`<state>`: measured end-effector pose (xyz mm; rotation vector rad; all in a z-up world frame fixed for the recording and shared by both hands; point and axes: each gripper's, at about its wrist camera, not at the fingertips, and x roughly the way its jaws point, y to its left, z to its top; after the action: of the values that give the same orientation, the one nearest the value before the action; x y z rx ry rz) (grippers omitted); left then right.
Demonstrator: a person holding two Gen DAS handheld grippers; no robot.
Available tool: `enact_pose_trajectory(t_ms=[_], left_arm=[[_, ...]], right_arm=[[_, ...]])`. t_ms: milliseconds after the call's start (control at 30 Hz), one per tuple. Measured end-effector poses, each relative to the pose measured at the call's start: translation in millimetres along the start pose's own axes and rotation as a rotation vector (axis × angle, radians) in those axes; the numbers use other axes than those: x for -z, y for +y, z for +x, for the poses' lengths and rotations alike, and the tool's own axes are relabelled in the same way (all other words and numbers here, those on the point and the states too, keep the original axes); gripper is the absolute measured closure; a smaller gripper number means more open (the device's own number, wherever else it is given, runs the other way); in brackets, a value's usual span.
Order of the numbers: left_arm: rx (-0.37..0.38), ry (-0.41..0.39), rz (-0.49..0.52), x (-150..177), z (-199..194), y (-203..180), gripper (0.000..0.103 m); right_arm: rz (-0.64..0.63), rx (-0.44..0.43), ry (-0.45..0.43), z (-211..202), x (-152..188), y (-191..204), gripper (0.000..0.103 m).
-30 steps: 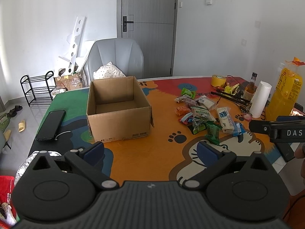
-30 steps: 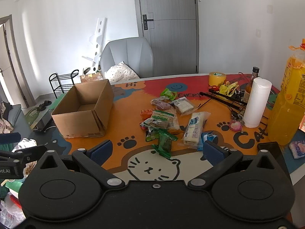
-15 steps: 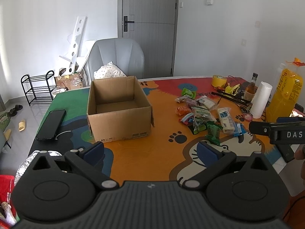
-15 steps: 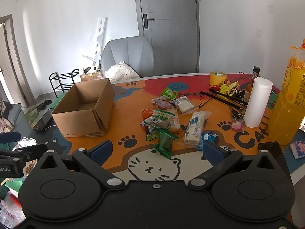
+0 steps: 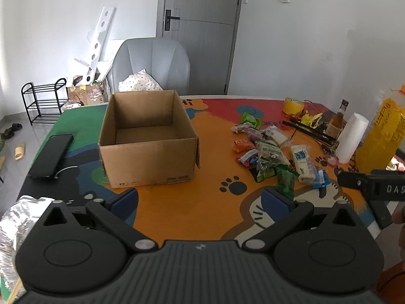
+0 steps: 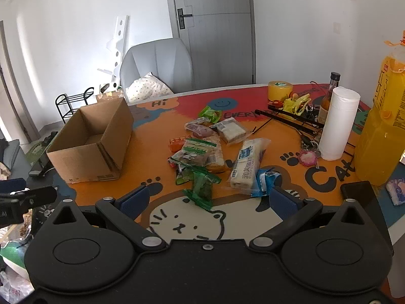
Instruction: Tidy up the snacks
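Hovering spread wide and empty, both the left tool (image 5: 200, 198) and right tool (image 6: 207, 200) should pinch one crinkly green snack packet (image 6: 201, 190) mid-body, then carry it to the open brown cardboard box (image 6: 93, 147).

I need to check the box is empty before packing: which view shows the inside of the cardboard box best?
The left wrist view: the cardboard box faces it squarely, its bare floor visible. The right wrist view shows the box obliquely, with only part of the floor showing.

We see a matt brown cardboard box (image 5: 148, 139); glossy, crinkled plastic snack wrappers (image 6: 202, 152); a smooth printed bench (image 6: 157, 152) cover; matt black plastic on the left hand-held gripper (image 5: 200, 200); crumpled shiny foil (image 5: 17, 217).
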<state>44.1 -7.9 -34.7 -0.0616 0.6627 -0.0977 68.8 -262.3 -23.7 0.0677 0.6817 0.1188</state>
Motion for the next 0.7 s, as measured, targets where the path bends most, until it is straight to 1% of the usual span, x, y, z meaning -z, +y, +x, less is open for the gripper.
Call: enact_pose_trajectory(t_ms=[133,300,467,600,700], left_arm=[[0.014,0.006,0.006,-7,11,-2,0.0],[0.06,0.003,0.017,-15,28,-10,0.001],[0.095,0.011,0.023,-20,47,-19,0.002],[0.107,0.031,0.033,-23,63,-26,0.002],[0.154,0.052,0.02,-25,76,-30,0.002]], right_arm=[[-0.002,0.026,-0.013,6,0,-6,0.0],[0.017,0.05,-0.014,18,-2,-21,0.0],[0.083,0.033,-0.004,32,-3,-39,0.0],[0.122,0.008,0.011,43,-1,-51,0.0],[0.129,0.014,0.018,52,1,-57,0.0]])
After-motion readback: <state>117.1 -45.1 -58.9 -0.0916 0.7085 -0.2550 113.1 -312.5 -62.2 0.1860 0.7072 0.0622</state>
